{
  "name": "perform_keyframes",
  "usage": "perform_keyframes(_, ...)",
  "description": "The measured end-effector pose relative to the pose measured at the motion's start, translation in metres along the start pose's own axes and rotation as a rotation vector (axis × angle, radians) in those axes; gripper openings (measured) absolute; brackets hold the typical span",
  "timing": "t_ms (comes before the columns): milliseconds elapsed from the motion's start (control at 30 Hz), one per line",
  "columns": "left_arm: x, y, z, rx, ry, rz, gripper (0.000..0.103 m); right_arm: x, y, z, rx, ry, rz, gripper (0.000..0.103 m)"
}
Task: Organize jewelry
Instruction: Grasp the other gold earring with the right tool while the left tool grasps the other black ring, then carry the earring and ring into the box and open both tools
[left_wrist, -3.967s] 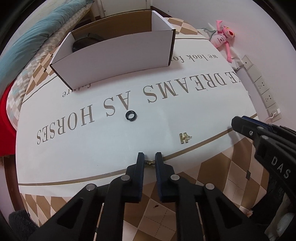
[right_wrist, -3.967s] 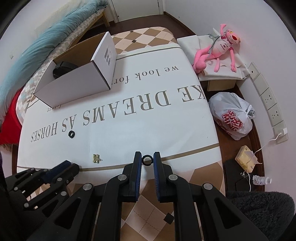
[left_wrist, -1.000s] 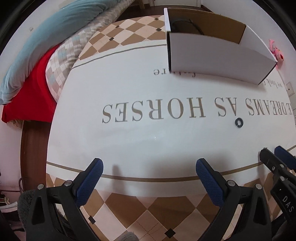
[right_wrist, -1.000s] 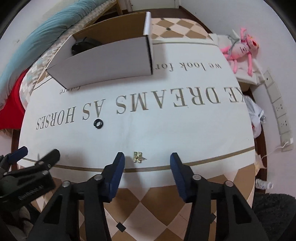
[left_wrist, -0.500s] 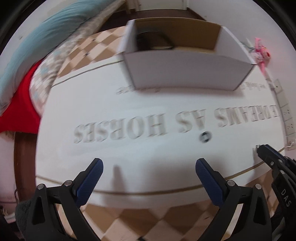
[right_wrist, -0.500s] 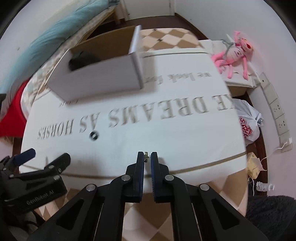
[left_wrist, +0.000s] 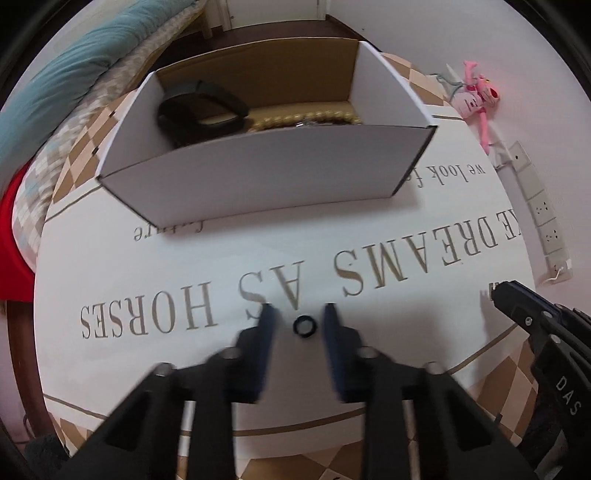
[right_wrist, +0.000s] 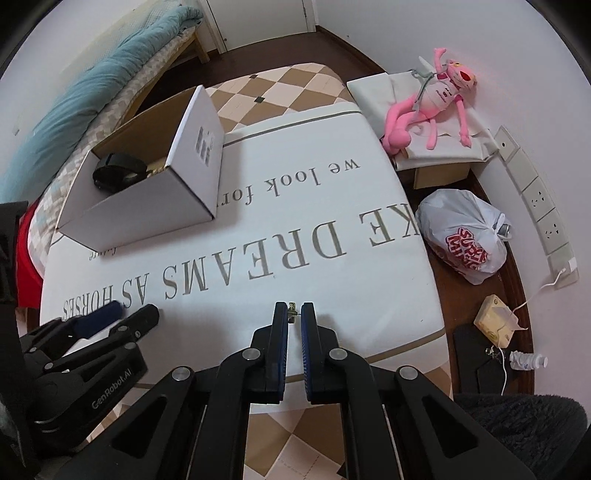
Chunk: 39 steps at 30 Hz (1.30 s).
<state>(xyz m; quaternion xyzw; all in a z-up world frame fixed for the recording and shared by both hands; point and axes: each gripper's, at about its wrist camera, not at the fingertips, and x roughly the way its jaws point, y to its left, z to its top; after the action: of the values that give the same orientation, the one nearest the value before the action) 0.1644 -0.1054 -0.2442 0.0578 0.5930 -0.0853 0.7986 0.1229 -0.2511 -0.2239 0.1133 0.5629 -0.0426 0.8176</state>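
Note:
A small black ring (left_wrist: 305, 326) lies on the white lettered cloth (left_wrist: 369, 229). My left gripper (left_wrist: 300, 314) is open, its blurred blue fingers either side of the ring, not touching it. My right gripper (right_wrist: 294, 311) is shut on a small gold earring (right_wrist: 292, 308) held above the cloth; it also shows at the right edge of the left wrist view (left_wrist: 496, 290). The white cardboard box (left_wrist: 258, 173) stands beyond, holding a black bracelet (left_wrist: 201, 109) and gold beads (left_wrist: 306, 120). The left gripper shows at lower left in the right wrist view (right_wrist: 129, 314).
A pink plush toy (right_wrist: 432, 107) lies on a white box right of the table. A white plastic bag (right_wrist: 465, 236) sits on the floor below it. Wall sockets (right_wrist: 543, 218) run along the right. A bed with a teal quilt (right_wrist: 92, 88) lies behind the box.
My left gripper moved forward to the black ring and its jaws narrowed around it. My right gripper, shut on the gold earring, has lifted it off the cloth.

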Motion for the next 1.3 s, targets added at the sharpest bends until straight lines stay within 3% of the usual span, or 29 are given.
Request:
perform_keyframes(33,0.001,0.0,0.001,0.004,0.0,-0.006,0.01,0.0,0.0,0.0,0.0,-0.001,0.0,0.007)
perform_keyframes(233,-0.006,0.004,-0.002,-0.014,-0.007,-0.013,0.01,-0.006,0.002,0.002,0.003,-0.008,0.023,0.007)
perform_keyframes(400,-0.052,0.025,0.009,-0.058,-0.062,-0.071,0.01,-0.027,0.013,0.013,-0.001,-0.036,0.096,0.007)
perform_keyframes(633,-0.086,0.076,0.069,-0.132,-0.086,-0.111,0.01,-0.053,0.05,0.083,-0.024,-0.079,0.258,0.007)
perform_keyframes(767,-0.078,0.095,0.098,-0.147,-0.063,-0.105,0.01,-0.043,0.074,0.124,-0.061,-0.061,0.27,0.007)
perform_keyframes(900,-0.063,0.107,0.121,-0.179,-0.021,-0.104,0.013,-0.013,0.097,0.162,-0.109,0.021,0.244,0.008)
perform_keyframes(967,-0.056,0.112,0.128,-0.193,0.003,-0.101,0.021,0.0,0.102,0.173,-0.116,0.054,0.225,0.009)
perform_keyframes(1000,-0.054,0.115,0.131,-0.199,0.005,-0.093,0.033,0.006,0.103,0.177,-0.116,0.078,0.22,0.01)
perform_keyframes(1033,-0.054,0.118,0.133,-0.205,0.001,-0.074,0.053,0.01,0.102,0.179,-0.115,0.087,0.214,0.012)
perform_keyframes(1067,-0.055,0.12,0.135,-0.208,-0.009,-0.069,0.059,0.011,0.101,0.181,-0.115,0.083,0.203,0.022)
perform_keyframes(1100,-0.056,0.123,0.135,-0.215,-0.019,-0.065,0.062,0.01,0.101,0.183,-0.12,0.076,0.195,0.03)
perform_keyframes(1200,-0.057,0.13,0.136,-0.223,-0.025,-0.038,0.063,0.006,0.098,0.184,-0.127,0.064,0.186,0.032)
perform_keyframes(1300,-0.059,0.136,0.133,-0.232,-0.043,0.003,0.088,0.001,0.095,0.183,-0.139,0.047,0.154,0.033)
